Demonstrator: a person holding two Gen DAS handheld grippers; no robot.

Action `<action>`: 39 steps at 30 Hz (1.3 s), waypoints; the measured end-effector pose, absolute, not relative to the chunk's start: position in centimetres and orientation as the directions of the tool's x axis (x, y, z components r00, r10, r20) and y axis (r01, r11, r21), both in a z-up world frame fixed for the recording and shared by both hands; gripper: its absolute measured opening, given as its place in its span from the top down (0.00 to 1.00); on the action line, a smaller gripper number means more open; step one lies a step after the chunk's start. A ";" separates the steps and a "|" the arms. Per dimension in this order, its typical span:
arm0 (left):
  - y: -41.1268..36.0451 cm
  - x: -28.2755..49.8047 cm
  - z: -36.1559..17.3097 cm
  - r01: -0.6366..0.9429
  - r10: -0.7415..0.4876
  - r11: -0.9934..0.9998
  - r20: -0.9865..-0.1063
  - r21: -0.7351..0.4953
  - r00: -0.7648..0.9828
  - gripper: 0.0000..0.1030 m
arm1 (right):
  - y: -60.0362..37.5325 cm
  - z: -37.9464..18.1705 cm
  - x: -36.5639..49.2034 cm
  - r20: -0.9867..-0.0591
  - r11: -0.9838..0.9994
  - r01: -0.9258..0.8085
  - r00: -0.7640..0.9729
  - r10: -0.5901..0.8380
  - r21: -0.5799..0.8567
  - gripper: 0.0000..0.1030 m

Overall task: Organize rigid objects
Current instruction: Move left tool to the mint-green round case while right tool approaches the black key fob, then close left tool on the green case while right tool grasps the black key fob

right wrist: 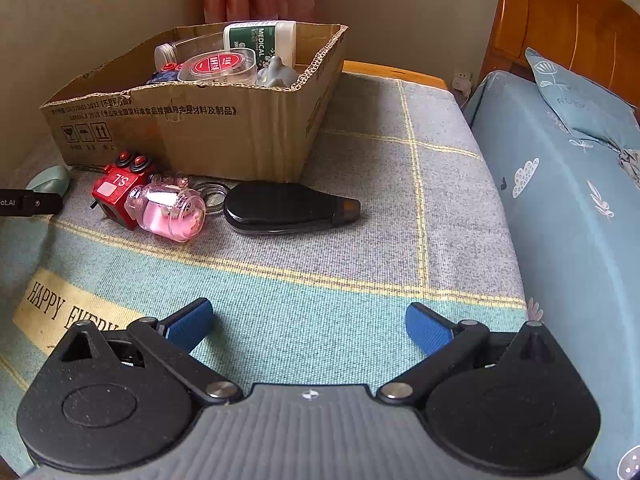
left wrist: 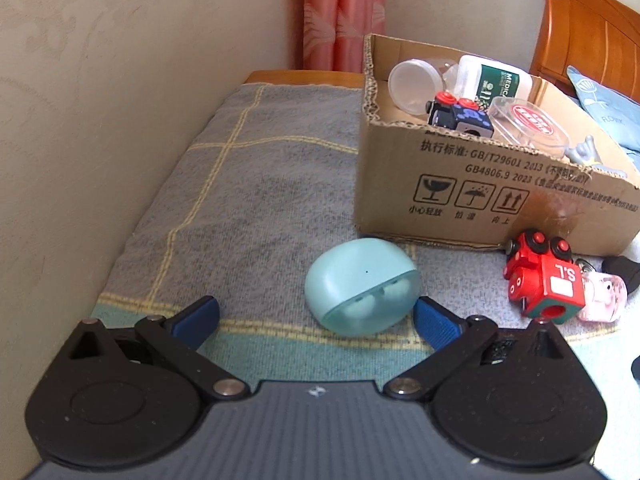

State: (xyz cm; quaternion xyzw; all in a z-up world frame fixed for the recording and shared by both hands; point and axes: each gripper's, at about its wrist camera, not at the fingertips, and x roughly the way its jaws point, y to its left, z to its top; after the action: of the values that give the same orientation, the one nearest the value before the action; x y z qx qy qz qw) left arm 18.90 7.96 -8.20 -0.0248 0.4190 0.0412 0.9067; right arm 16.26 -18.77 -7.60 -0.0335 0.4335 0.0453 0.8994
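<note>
A mint green earbud case lies on the grey checked cloth, just ahead of my open left gripper, nearer its right finger. The case also shows at the left edge of the right wrist view. A cardboard box behind it holds a white medical bottle, clear tubs and a dark toy block. A red toy train, a pink clear toy and a black teardrop-shaped case lie in front of the box. My right gripper is open and empty, well short of them.
A cream wall runs along the left of the table. A bed with a blue sheet and pillow borders the right side. A wooden headboard and pink curtains stand behind.
</note>
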 end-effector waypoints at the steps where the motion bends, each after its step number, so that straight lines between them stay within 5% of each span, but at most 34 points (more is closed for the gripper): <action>1: 7.9 18.9 -8.2 -0.105 0.060 0.994 -0.764 -0.010 0.642 0.00 | -18.8 -7.6 16.3 -0.780 0.994 -0.109 0.624 0.052 -0.021 0.00; 39: 5.8 20.9 -7.7 -0.132 0.012 0.987 -0.774 -0.093 0.633 0.03 | -17.6 -8.2 22.2 -0.727 0.987 -0.163 0.679 0.097 -0.020 0.00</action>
State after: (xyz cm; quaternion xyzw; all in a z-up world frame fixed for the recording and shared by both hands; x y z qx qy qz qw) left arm 20.94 5.80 -7.65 -0.0703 0.4265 0.0398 0.9009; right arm 22.22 -17.64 -8.22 -0.0415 0.3941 0.0709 0.9154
